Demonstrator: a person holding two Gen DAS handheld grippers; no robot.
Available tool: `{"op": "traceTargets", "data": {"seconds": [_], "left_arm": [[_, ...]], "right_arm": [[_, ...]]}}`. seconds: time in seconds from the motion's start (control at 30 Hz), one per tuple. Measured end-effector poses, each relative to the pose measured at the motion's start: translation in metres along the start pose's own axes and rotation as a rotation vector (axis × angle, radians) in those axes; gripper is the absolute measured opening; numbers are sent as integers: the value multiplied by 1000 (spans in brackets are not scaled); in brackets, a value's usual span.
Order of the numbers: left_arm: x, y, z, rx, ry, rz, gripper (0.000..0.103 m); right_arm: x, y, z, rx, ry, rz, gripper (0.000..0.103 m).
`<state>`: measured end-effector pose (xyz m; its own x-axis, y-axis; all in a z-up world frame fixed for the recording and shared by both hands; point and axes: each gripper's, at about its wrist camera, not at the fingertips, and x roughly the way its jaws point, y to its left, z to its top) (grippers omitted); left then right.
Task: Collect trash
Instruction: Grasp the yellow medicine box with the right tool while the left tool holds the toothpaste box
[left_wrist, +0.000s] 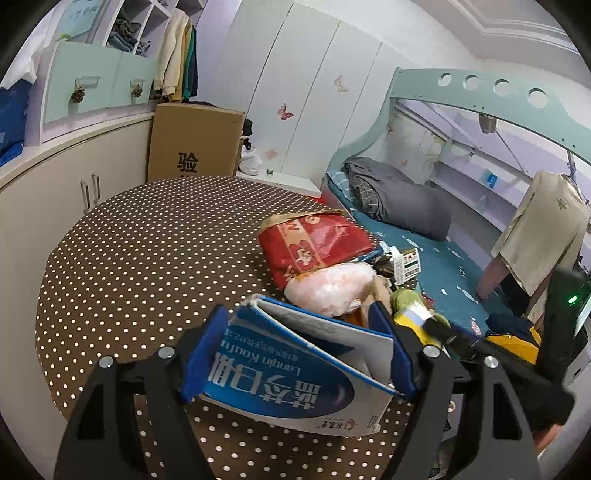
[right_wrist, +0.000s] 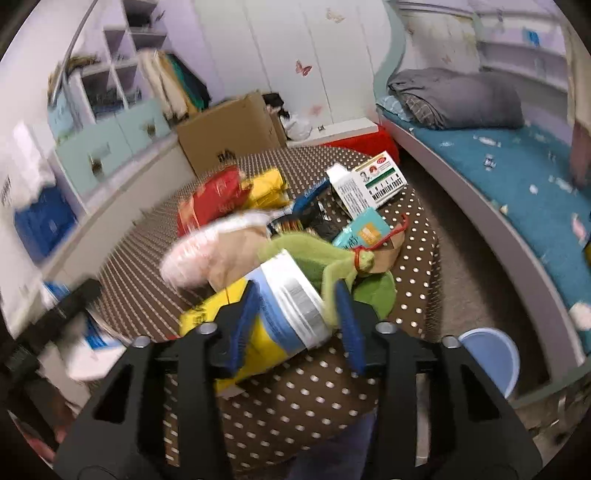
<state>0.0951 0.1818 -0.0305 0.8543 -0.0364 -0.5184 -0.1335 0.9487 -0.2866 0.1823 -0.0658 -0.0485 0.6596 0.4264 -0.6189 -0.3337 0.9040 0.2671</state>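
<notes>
A heap of trash lies on the dotted brown table (left_wrist: 147, 240): a red bag (left_wrist: 314, 243), a pale pink plastic bag (left_wrist: 328, 291) and a small white carton (left_wrist: 406, 264). My left gripper (left_wrist: 295, 332) is shut on a blue and white medicine box (left_wrist: 295, 373), which sits tilted between the blue pads. In the right wrist view my right gripper (right_wrist: 297, 317) is closed around a yellow, blue and silver canister (right_wrist: 284, 314) lying at the near edge of the heap. A green cloth (right_wrist: 314, 251) is draped against the canister's far end. This view is blurred.
A cardboard box (left_wrist: 195, 144) stands behind the table by the white wardrobe. To the right is a bed (right_wrist: 517, 177) with a grey pillow. A light blue round bin (right_wrist: 491, 358) stands on the floor between the table (right_wrist: 295, 406) and the bed. Cabinets run along the left.
</notes>
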Motion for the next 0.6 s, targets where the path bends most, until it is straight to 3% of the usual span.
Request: {"op": "traceTargets", "data": {"seconds": [0.03, 0.17, 0.4, 0.47, 0.6], "left_arm": [[0, -1, 0, 2, -2, -1, 76], [1, -1, -1, 0, 4, 11, 76], [-4, 4, 0, 2, -11, 23, 76], [-3, 6, 1, -4, -12, 25, 76], [-6, 6, 0, 0, -12, 17, 76]], "right_arm": [[3, 0, -2, 8, 14, -9, 95], [23, -3, -12, 120, 86, 127, 95], [18, 5, -18, 189, 58, 113, 95], [17, 11, -19, 159, 41, 115, 71], [6, 11, -21, 153, -13, 127, 61]]}}
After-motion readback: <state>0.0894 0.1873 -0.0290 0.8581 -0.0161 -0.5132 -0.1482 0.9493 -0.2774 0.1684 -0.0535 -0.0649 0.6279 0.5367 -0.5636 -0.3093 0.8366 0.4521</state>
